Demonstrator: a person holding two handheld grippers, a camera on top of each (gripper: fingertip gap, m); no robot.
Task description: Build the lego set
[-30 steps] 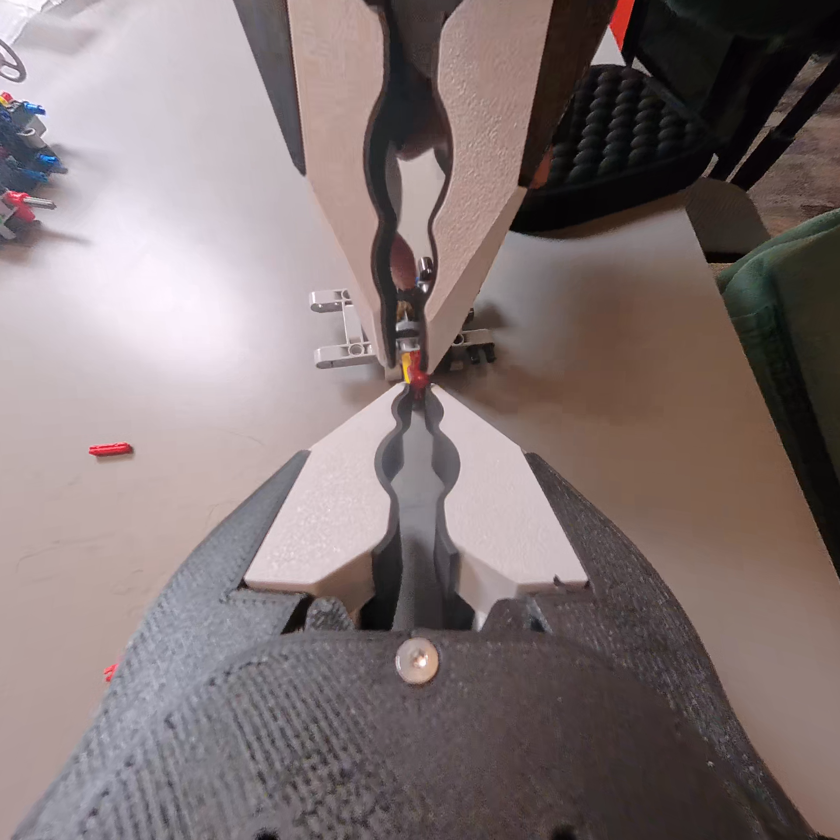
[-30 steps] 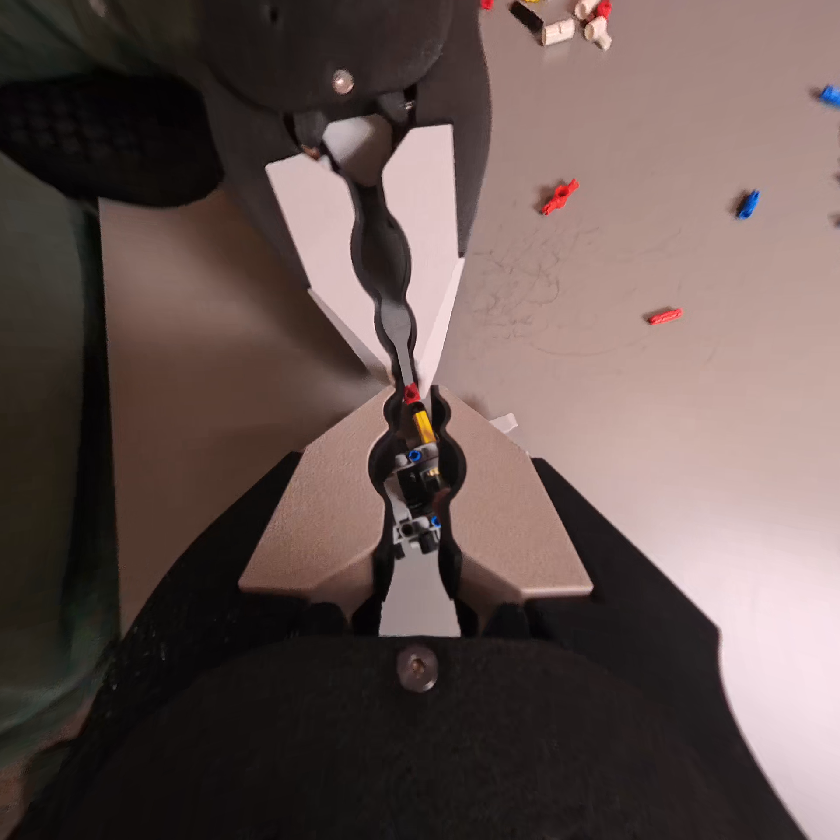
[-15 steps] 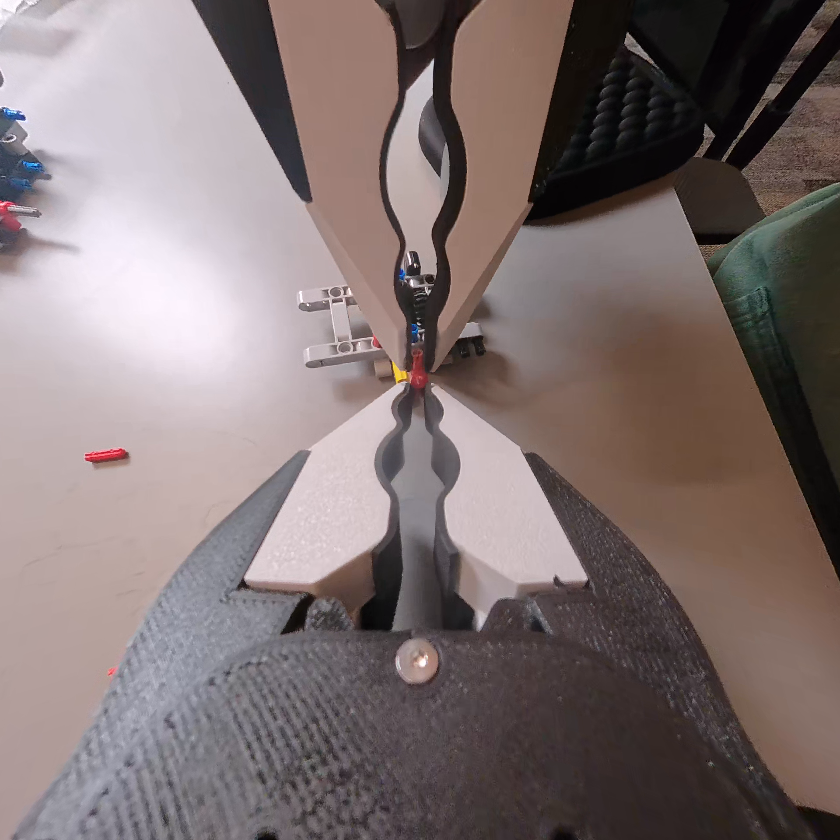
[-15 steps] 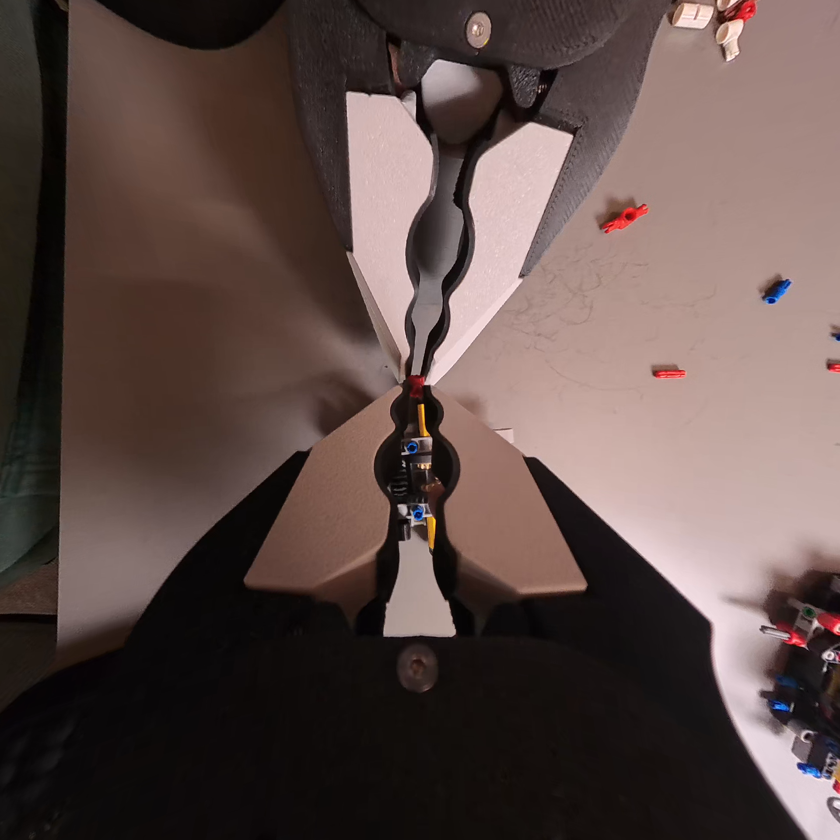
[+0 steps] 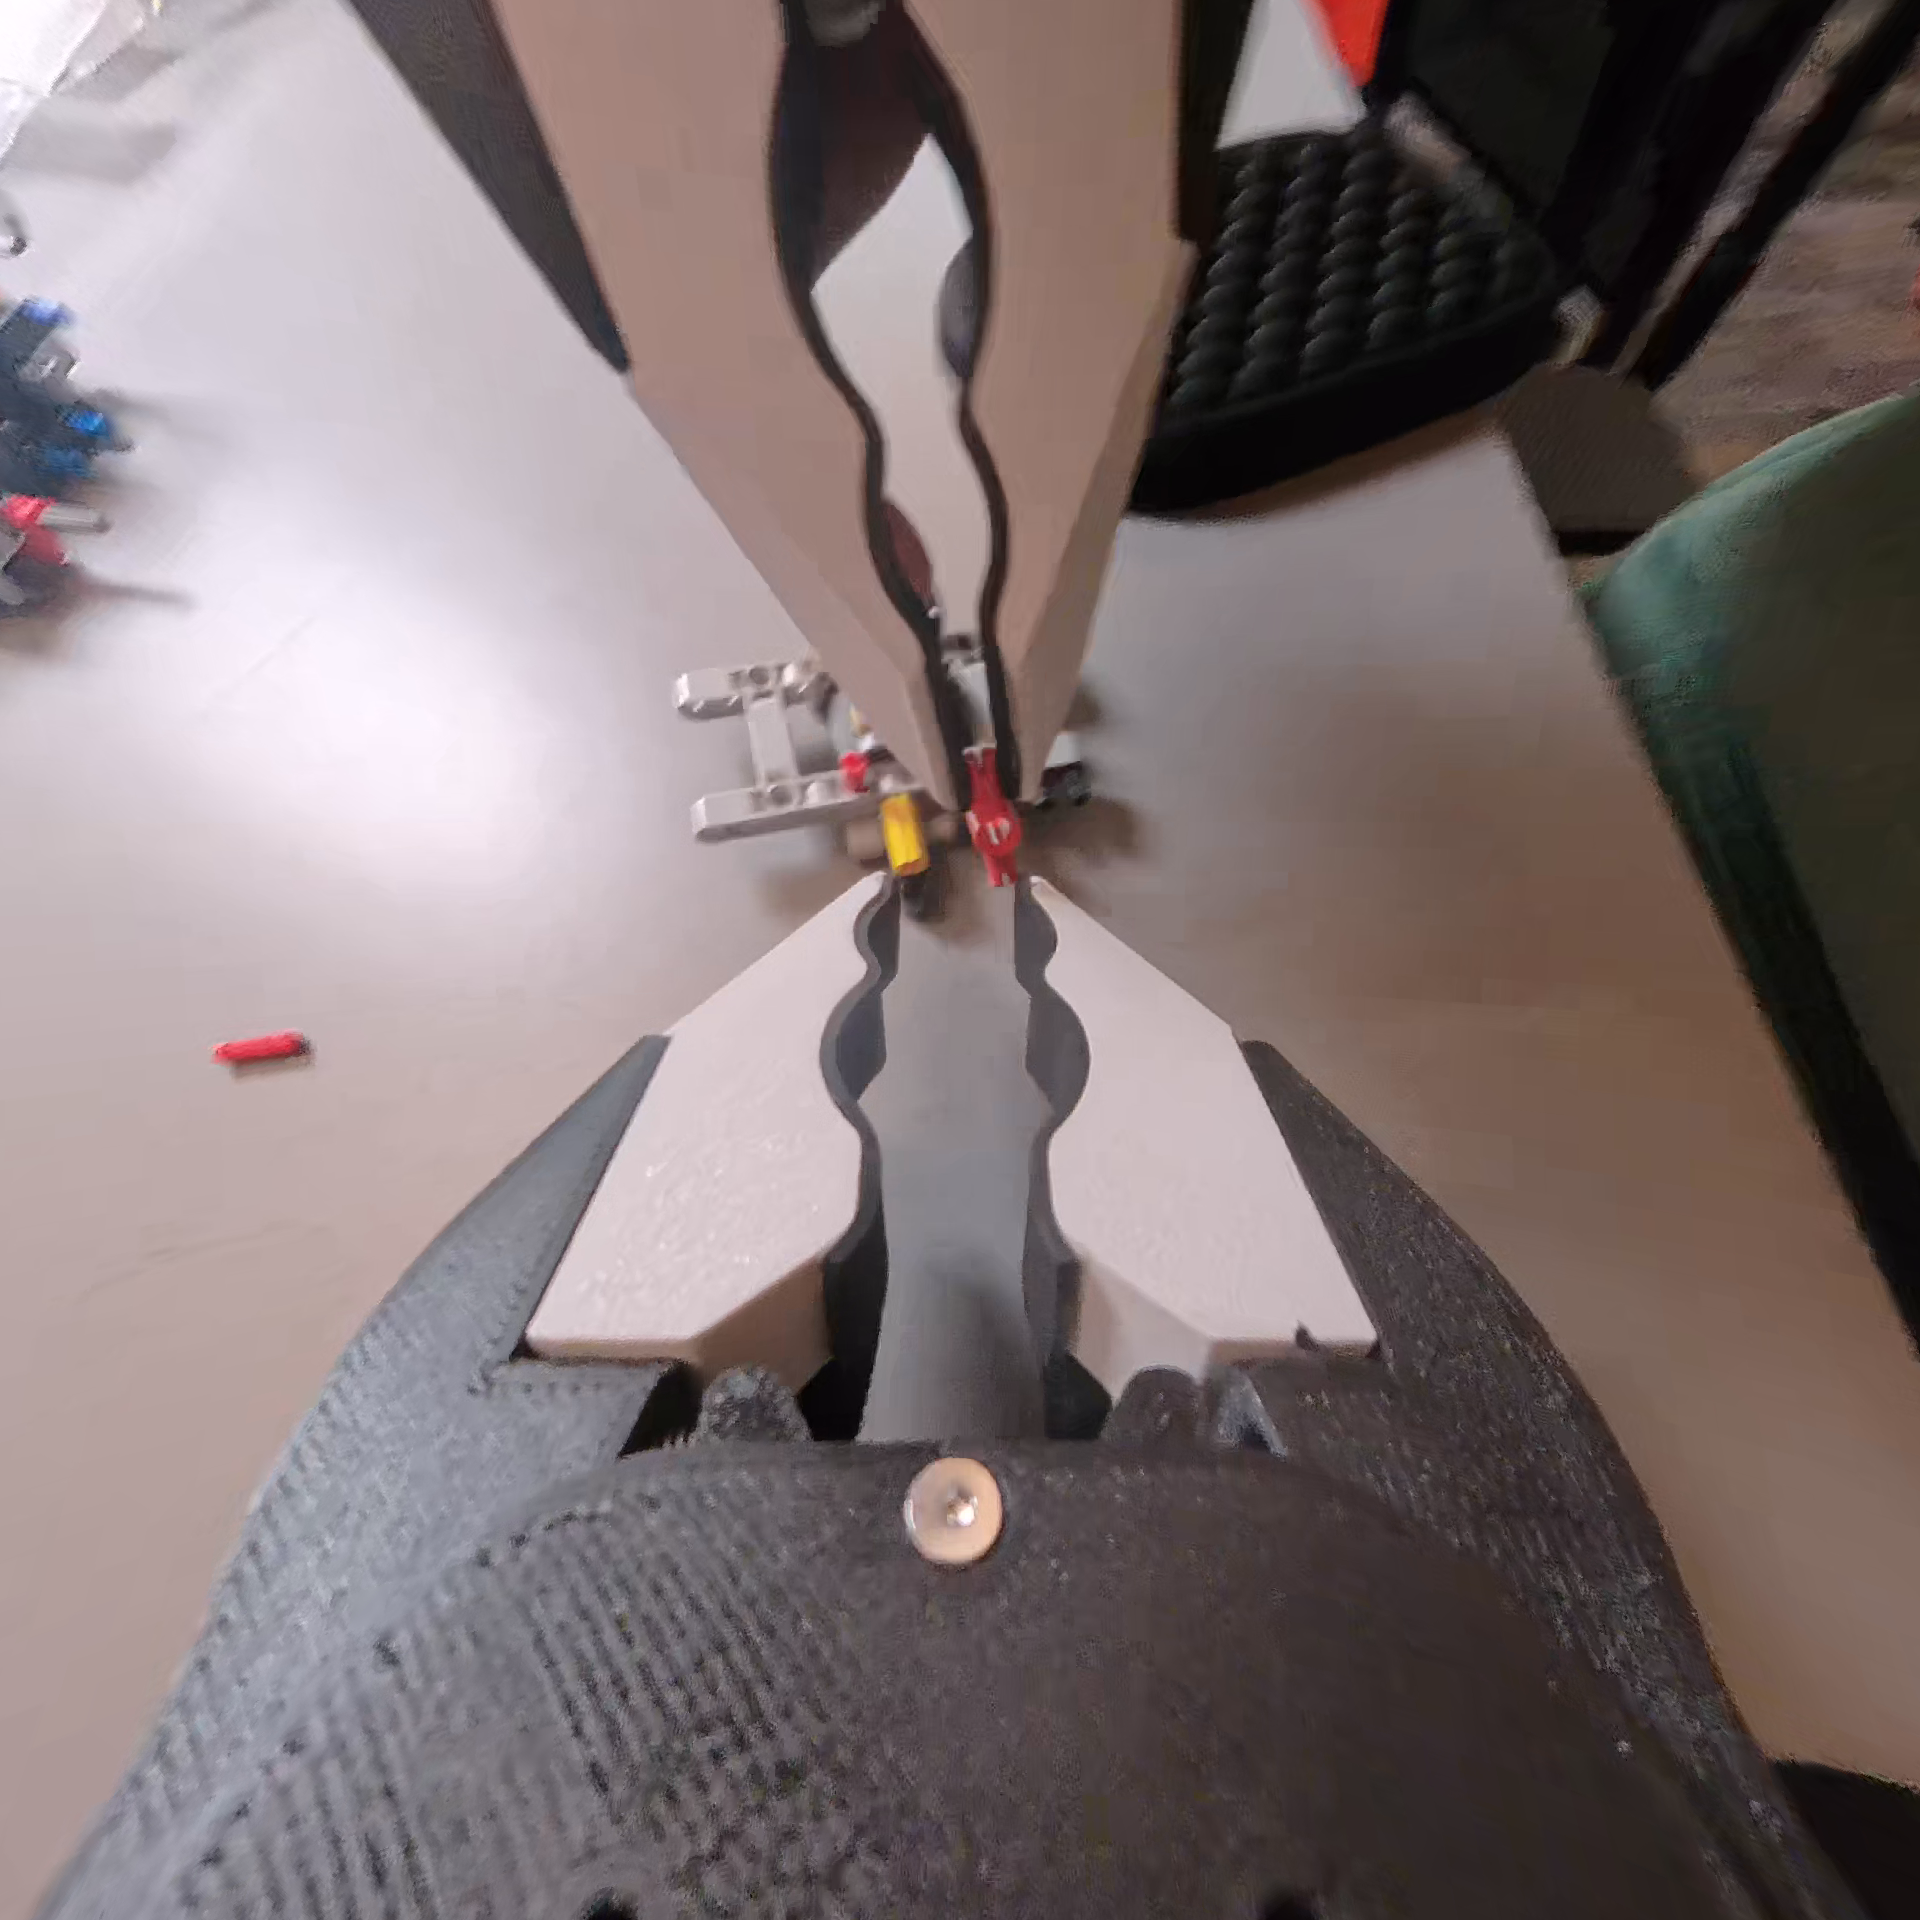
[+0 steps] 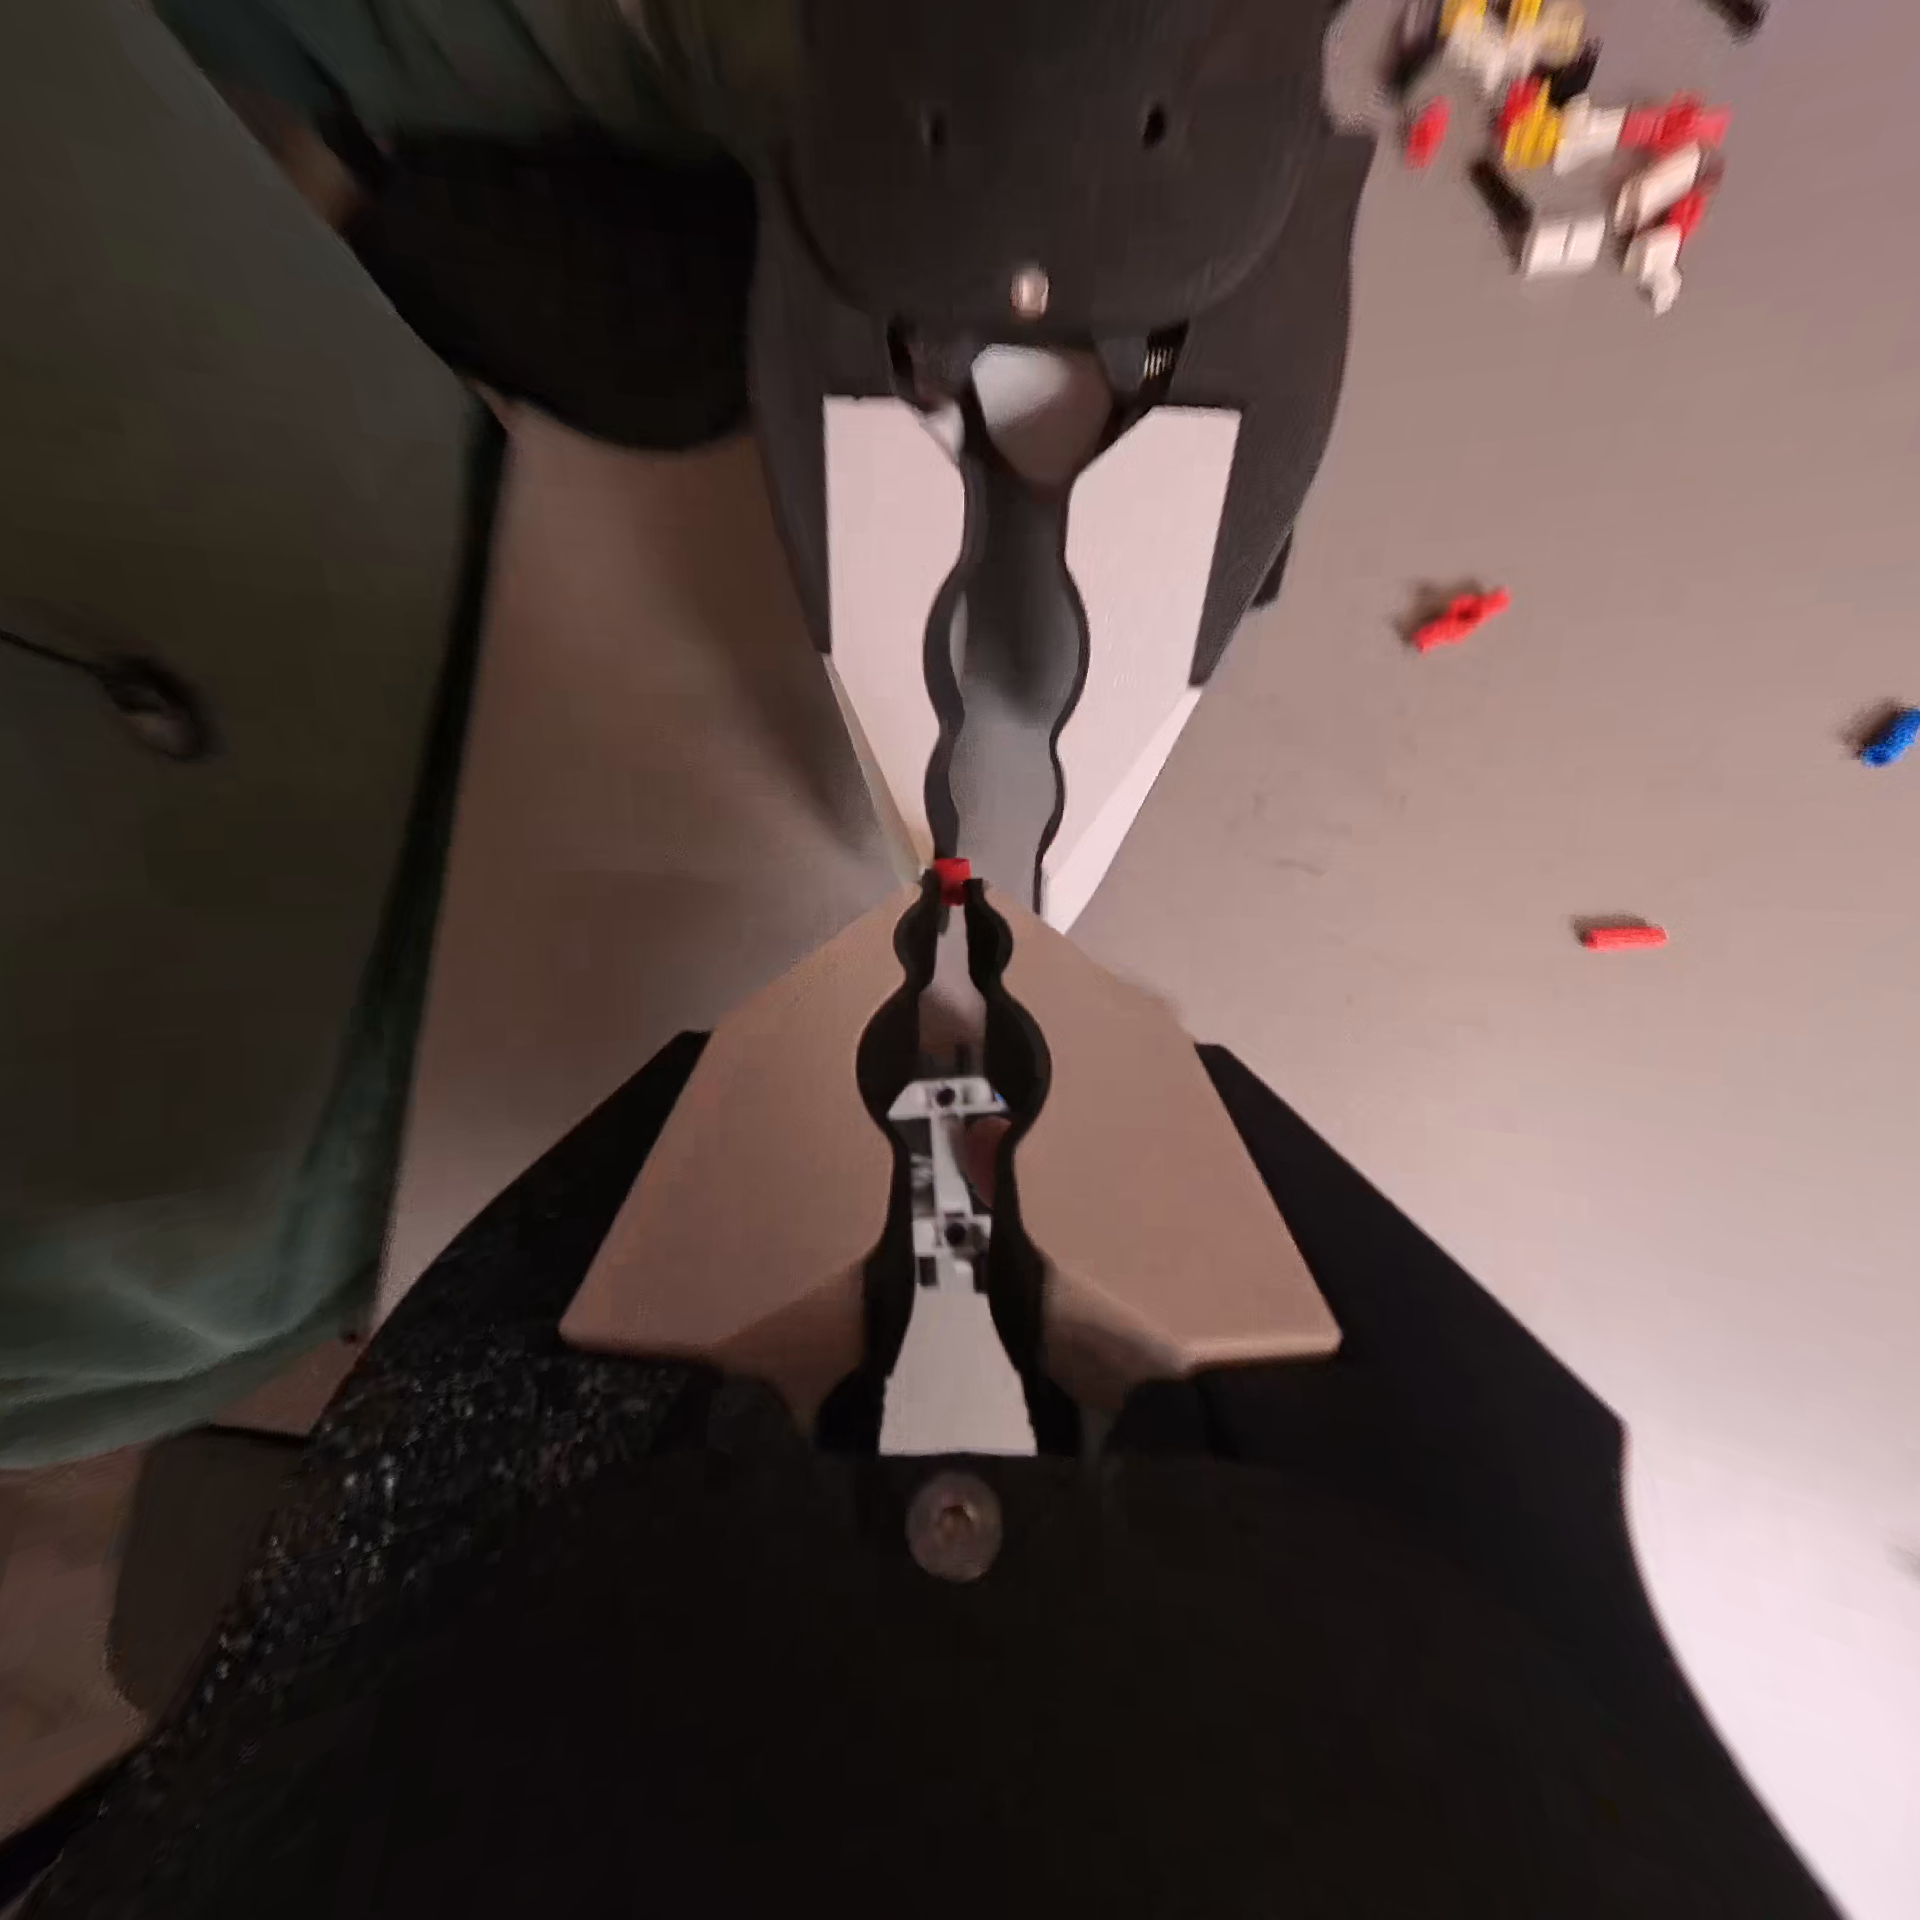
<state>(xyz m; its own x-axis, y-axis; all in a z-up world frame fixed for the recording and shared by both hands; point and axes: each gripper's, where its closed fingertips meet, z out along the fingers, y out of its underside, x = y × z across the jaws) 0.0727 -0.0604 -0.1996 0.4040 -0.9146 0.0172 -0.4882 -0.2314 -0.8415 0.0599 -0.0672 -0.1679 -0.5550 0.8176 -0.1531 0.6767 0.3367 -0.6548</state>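
Observation:
My right gripper (image 6: 945, 902) is shut on a small red pin (image 6: 948, 871), which sticks out past its tips. In the left wrist view the right gripper (image 5: 977, 784) comes down from the top with the red pin (image 5: 992, 821) in its tips. My left gripper (image 5: 956, 891) faces it tip to tip, open and empty. A grey beam assembly (image 5: 769, 748) with a yellow piece (image 5: 904, 831) lies on the table just behind the tips. It shows through the right gripper's finger gap (image 6: 940, 1164).
Another red pin (image 5: 260, 1049) lies to the left. Loose red (image 6: 1455, 615) and blue (image 6: 1886, 732) parts and a pile of pieces (image 6: 1579, 156) lie on the table. A built section (image 5: 42, 457) sits far left. A black beaded cushion (image 5: 1330, 281) and green cloth (image 5: 1787, 727) lie past the table edge. The tips of both grippers are at nearly the same place. From either gripper's tips it is about 30 cm to the built section (image 5: 42, 457).
My left gripper was shut on the red pin and has opened off it. My right gripper has closed on the pin and now holds it. Both views have shifted and blurred.

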